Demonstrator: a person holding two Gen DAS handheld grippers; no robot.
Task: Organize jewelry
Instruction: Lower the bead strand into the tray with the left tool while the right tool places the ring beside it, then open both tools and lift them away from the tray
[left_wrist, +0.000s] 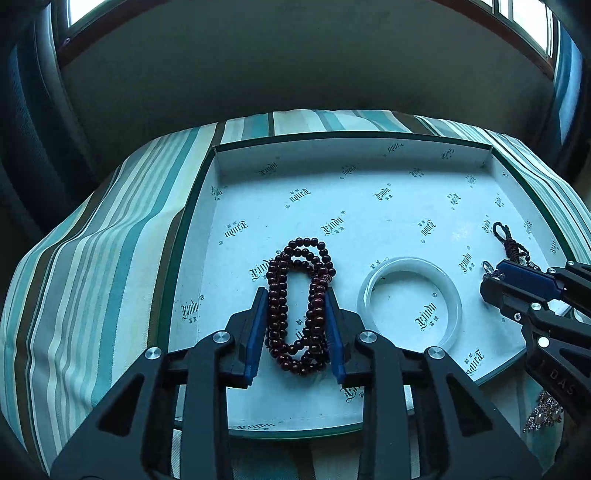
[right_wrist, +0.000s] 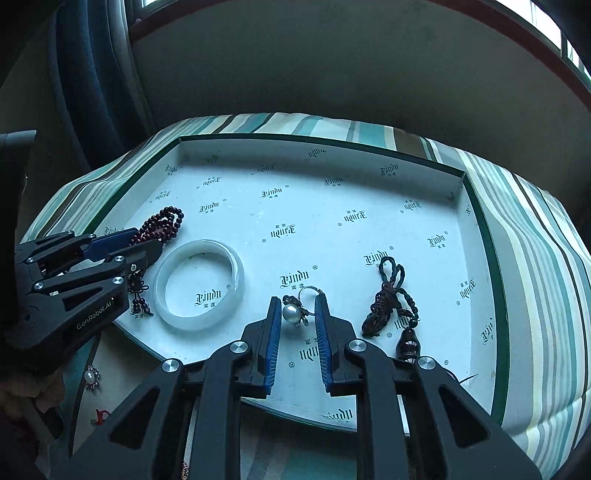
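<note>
1. A shallow white tray (left_wrist: 236, 206) with a dark green rim and printed lettering sits on a striped cloth (left_wrist: 92, 258); everything below is placed against the pale jade bangle (left_wrist: 410, 302) lying flat in it.
2. Just left of the bangle lies a heap of dark red beads (left_wrist: 295, 295). The left gripper (left_wrist: 295, 295) straddles them, its blue pads parted on either side; the beads rest on the tray floor, and whether the pads touch them I cannot tell.
3. Just right of the bangle, a pearl ring (right_wrist: 295, 310) lies on the tray between the spread fingers of the right gripper (right_wrist: 295, 306), which stand apart from it, gripping nothing.
4. Farther right of the bangle is a dark knotted cord pendant (right_wrist: 391, 302), lying loose.
5. Nearer than the bangle, outside the tray, a small pearl brooch (right_wrist: 90, 376) lies on the surface below.
</note>
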